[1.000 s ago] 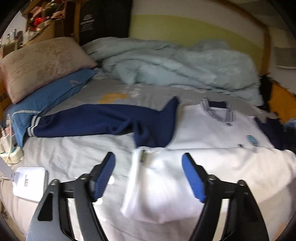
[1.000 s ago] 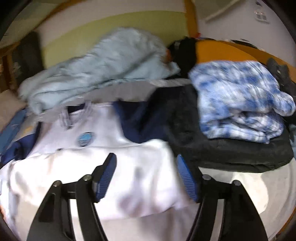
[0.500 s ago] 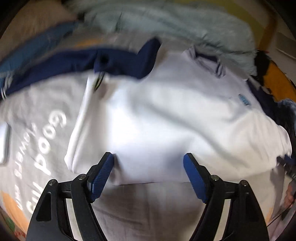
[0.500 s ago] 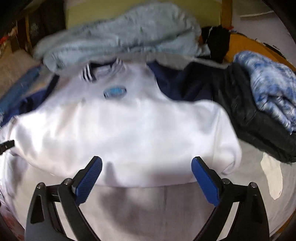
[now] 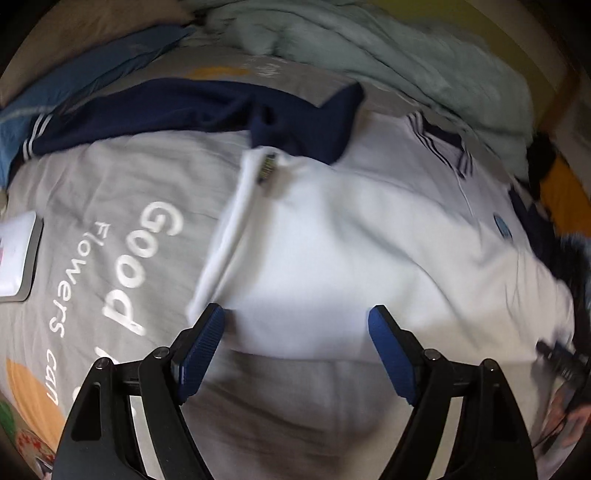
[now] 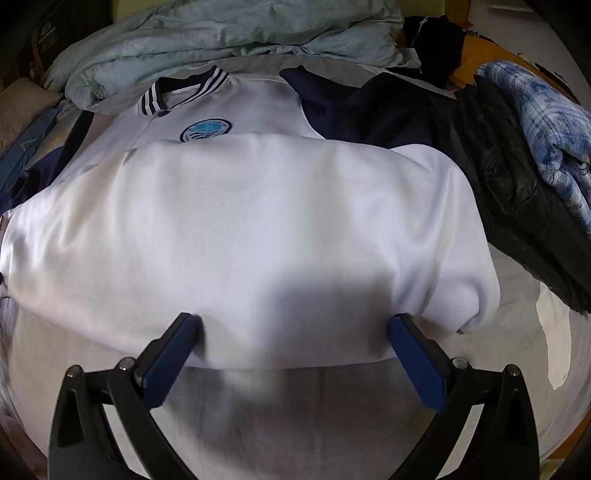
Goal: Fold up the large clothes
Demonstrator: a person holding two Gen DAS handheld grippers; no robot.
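A white jacket with navy sleeves lies on the bed, its lower half folded up over the chest. One navy sleeve stretches out to the left. The striped collar and the round blue badge show beyond the fold. My left gripper points down at the fold's near left corner and is open, its fingertips straddling the edge. Further right, my right gripper straddles the same near edge. Its jaws are opening wide, with white cloth between them and the pads not pressing on it.
A crumpled pale blue duvet lies behind the jacket. A black padded jacket and a blue checked fleece are piled at the right. A blue pillow and a white flat device lie left on the grey printed sheet.
Both grippers have tipped downward and sunk toward the jacket's near folded edge. The right gripper's jaws have spread wider. The left jaws keep about the same gap.
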